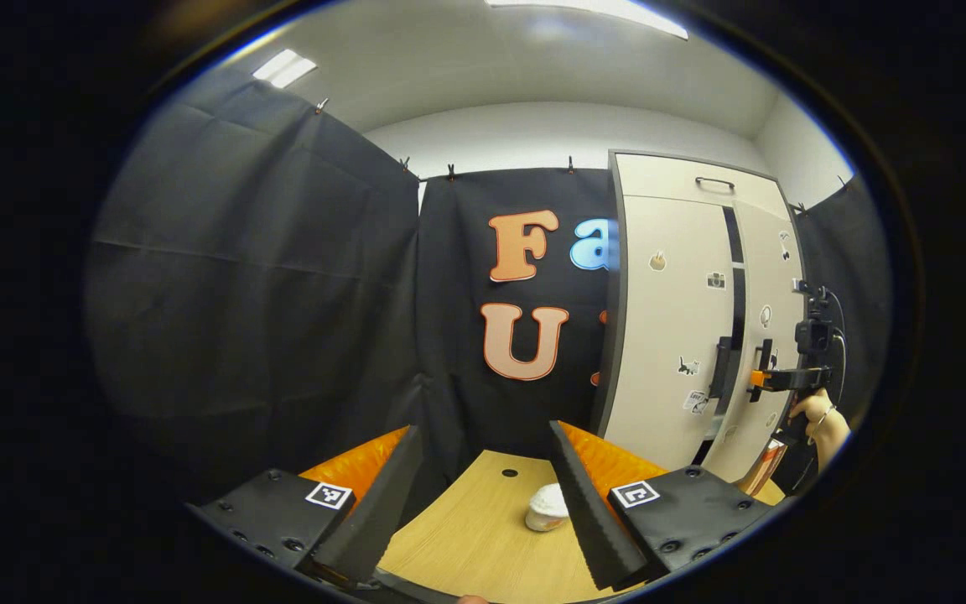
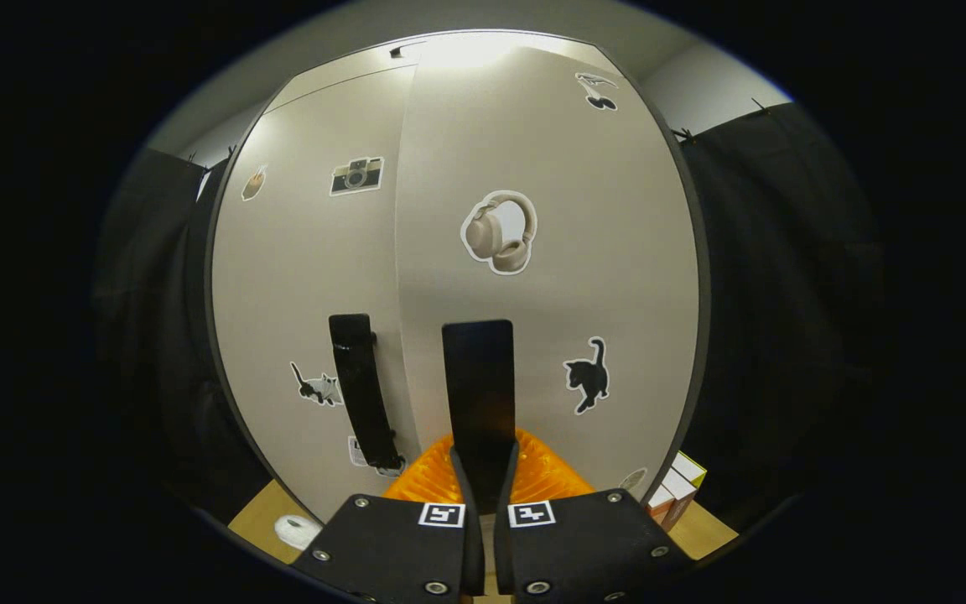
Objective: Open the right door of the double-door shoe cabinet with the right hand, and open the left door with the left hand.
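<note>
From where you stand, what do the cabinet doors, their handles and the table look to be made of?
The cabinet doors look like laminated board: smooth, matte cream, black-edged, with stickers. The door handles seem black plastic or coated metal; a faint sheen leaves it open. The table shows pale wood grain, perhaps veneer.

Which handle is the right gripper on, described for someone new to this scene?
Find the pale double-door cabinet covered in stickers. Two dark vertical handles flank its centre seam. The right gripper is closed on the right door handle, beside the black cat sticker; the left door handle stands free.
</note>
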Demonstrator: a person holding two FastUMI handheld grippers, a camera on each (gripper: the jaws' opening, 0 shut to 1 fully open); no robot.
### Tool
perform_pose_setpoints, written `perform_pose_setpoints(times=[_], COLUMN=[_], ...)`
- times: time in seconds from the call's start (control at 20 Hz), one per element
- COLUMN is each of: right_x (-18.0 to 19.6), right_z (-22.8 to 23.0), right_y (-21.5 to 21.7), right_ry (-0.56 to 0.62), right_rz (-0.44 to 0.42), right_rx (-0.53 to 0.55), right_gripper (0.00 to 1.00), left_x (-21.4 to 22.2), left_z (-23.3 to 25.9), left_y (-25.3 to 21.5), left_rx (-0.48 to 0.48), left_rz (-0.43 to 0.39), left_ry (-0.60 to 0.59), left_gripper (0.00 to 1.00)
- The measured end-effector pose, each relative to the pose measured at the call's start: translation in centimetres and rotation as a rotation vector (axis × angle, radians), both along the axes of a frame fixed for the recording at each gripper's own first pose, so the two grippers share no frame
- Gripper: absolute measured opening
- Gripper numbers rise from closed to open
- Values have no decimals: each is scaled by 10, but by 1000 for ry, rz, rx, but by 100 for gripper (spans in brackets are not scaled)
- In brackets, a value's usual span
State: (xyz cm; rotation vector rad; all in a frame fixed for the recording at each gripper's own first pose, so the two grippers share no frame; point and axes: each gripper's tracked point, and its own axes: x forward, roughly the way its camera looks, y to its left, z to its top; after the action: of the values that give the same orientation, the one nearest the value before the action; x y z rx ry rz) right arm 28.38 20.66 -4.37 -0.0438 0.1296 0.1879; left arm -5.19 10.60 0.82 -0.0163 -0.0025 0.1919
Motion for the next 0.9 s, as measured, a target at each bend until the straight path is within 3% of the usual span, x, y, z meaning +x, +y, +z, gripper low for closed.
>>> perform_pose_setpoints(times=[0.2, 0.9], right_x=[-12, -28], right_z=[2, 11], right_y=[-13, -46], right_ry=[-15, -66], right_rz=[-13, -76], right_rx=[-57, -32], right_gripper=[1, 0], left_x=[-7, 12], left_z=[3, 6], left_y=[-5, -37], left_rx=[5, 13], left_rz=[-5, -53], left_ry=[2, 0], left_gripper=[98, 95])
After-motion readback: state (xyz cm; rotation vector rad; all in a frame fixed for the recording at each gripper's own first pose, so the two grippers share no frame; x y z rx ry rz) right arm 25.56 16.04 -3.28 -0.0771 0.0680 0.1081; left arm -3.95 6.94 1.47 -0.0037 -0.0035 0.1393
